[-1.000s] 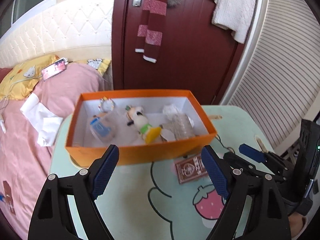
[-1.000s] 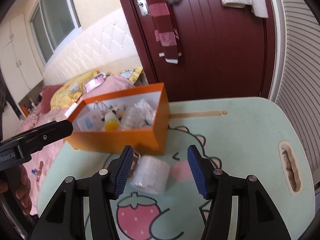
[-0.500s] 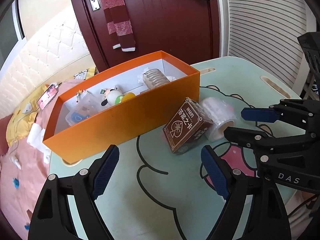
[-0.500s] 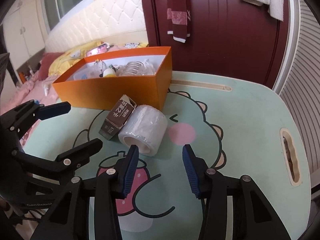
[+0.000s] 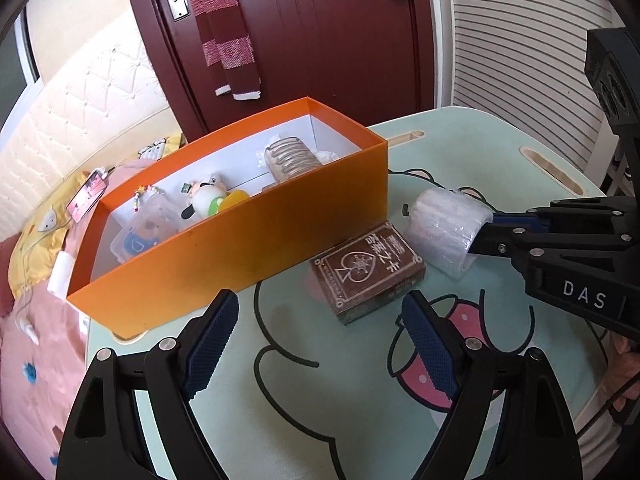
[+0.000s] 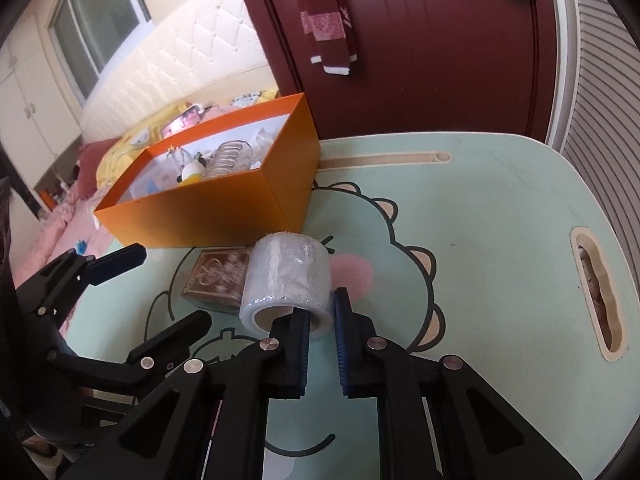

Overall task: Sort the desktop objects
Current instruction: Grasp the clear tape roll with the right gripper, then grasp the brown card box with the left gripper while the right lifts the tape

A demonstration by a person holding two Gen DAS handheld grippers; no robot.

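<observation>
Left wrist view close above the mint-green cartoon-printed table [image 5: 460, 152], facing downward toward twelve o'clock, right wrist view likewise, both sharing the open orange cardboard box [image 5: 256, 240] [image 6: 224, 208], at eleven o'clock in the right's.

Black claw [image 5: 320, 340], blue ribbed pads, silver screws

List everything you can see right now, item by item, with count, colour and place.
Storage box: 1, orange outside, white inside, far left of table.
Box contents: clear ribbed cup, white and yellow plush toy, clear plastic case, bead charm.
Card deck: 1, brown, on table in front of the box.
Film roll: 1, clear, lying beside the deck.
Table: 1, mint green with cartoon print.
Door: 1, dark red, with striped scarf.
Bed: pink and yellow, left.
Left gripper: open, above table.
Right gripper: shut on the roll's rim.
</observation>
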